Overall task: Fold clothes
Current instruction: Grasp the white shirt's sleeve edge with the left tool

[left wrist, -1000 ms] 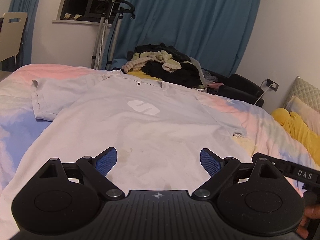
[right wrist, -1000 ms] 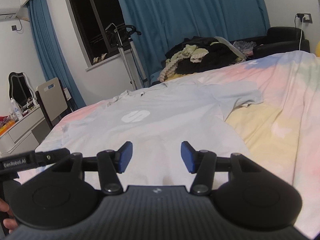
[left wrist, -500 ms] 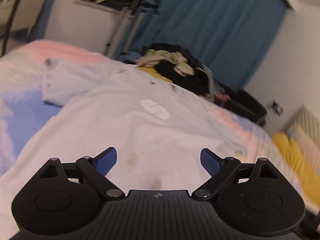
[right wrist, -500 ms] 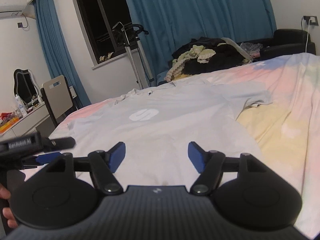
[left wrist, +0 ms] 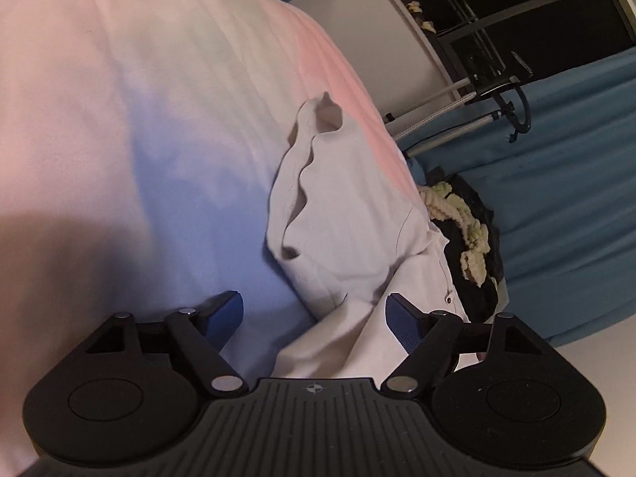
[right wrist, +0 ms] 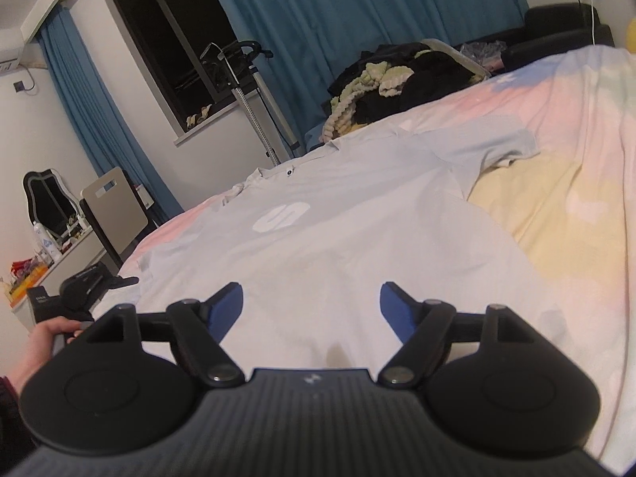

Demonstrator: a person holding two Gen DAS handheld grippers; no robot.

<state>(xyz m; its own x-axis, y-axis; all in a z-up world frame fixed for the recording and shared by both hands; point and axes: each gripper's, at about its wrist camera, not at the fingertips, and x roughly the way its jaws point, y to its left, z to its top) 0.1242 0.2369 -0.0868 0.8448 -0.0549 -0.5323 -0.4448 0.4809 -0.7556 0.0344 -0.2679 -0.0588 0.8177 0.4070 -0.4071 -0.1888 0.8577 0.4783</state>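
The left gripper [left wrist: 314, 314], closing, straddled the sleeve [left wrist: 338, 214]; the right gripper [right wrist: 311, 307], opening, hovered empty over the shirt [right wrist: 318, 238], collar toward the curtains [right wrist: 357, 12].

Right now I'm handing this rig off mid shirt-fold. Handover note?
Left gripper: jaws closing, nothing pinched yet; it is aimed at the rumpled sleeve at the bed's edge, with shirt fabric lying between its fingers.
Right gripper: jaws opening, empty, over the hem end of the white polo shirt.
The shirt lies face up, spread on the pastel bedsheet, far sleeve out flat.
Done: shirt laid out. Left: every fold; none started.
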